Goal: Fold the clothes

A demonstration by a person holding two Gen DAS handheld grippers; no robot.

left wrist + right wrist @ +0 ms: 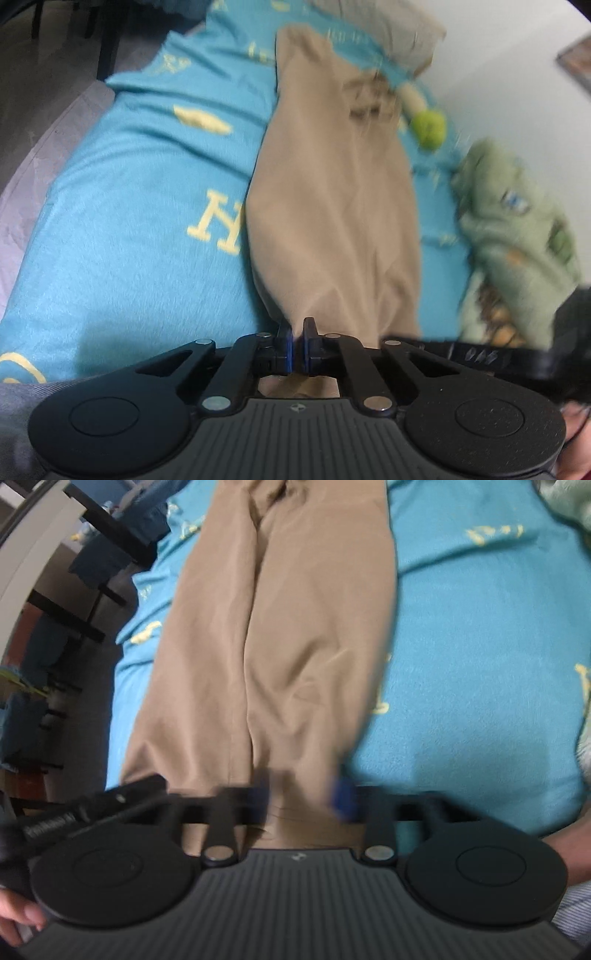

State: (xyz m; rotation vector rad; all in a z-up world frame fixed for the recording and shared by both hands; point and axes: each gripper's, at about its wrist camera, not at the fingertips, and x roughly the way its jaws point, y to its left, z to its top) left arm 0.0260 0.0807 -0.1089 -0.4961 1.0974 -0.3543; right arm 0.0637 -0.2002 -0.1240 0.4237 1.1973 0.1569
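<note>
Tan trousers point(332, 203) laid lengthwise on teal bedspread point(129, 184), roughly mid-bed. Far end up twd the pillow point(399, 33), near end at the near edge, right under both grippers. Legs stacked or side by side w/ a long crease down the middle; can't tell for sure whether hem or waist is the near end.

Left gripper point(297, 332): jaws closed, pinching a small peak of the tan cloth at its near end, fabric drawn up to a point betw the pads.

Right gripper point(303, 794): frame blurred; fingers point(341, 797) seen apart w/ cloth lying flat betw them, no clear press on it. Read as not yet gripping.

Handling, by the look: light, soft woven cloth, no stiffness, will sag and drape betw two hold pts. Not fragile. Prob a bit slick on the fuzzy bedspread, so shd slide rather than snag. Best held at the two corners of the near end, thru all layers, pinches well apart so the edge stays straight when carried over to the far end. Risk: catching top layer only → lower leg left behind, fold skewed.

Also on bed: green garment point(517, 221) bunched nr the wall-side edge, green ball point(428, 129) beside the trousers' far end; both clear of the fold path, as far as can be judged.
</note>
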